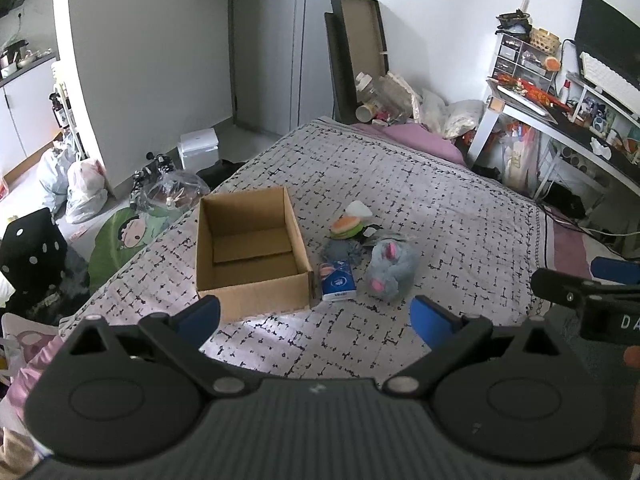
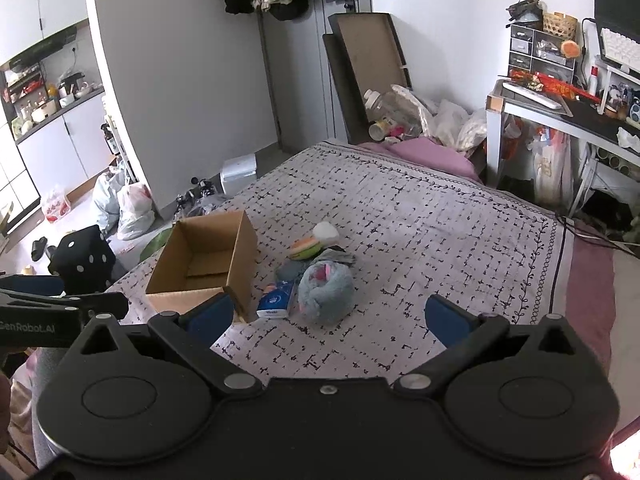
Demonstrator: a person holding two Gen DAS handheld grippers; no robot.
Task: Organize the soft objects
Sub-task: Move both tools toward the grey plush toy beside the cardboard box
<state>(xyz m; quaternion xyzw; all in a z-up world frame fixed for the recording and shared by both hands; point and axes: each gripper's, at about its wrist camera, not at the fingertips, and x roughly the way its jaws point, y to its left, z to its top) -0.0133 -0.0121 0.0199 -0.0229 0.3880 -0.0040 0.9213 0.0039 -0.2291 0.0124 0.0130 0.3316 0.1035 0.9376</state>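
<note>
An open cardboard box (image 1: pixel 250 246) (image 2: pixel 204 264) stands empty on the patterned bed cover (image 1: pixel 420 200) (image 2: pixel 420 220). Right of it lies a small heap: a blue tissue pack (image 1: pixel 338 280) (image 2: pixel 276 300), a grey plush mouse with pink ears (image 1: pixel 390 266) (image 2: pixel 326 292), a burger-shaped plush (image 1: pixel 346 226) (image 2: pixel 306 248), a white soft piece (image 1: pixel 360 210) (image 2: pixel 326 232) and a grey knitted item (image 1: pixel 336 250) (image 2: pixel 338 257). My left gripper (image 1: pixel 316 314) hangs open in front of the box and pack, holding nothing. My right gripper (image 2: pixel 330 316) is open too, just short of the mouse.
The bed's left edge drops to a floor crowded with plastic bags (image 1: pixel 86 186), a black dotted cube (image 2: pixel 86 260) and a white box (image 1: pixel 198 148). A desk (image 2: pixel 560 120) stands at the right. Bags and a pink pillow (image 1: pixel 420 140) sit at the bed's far end.
</note>
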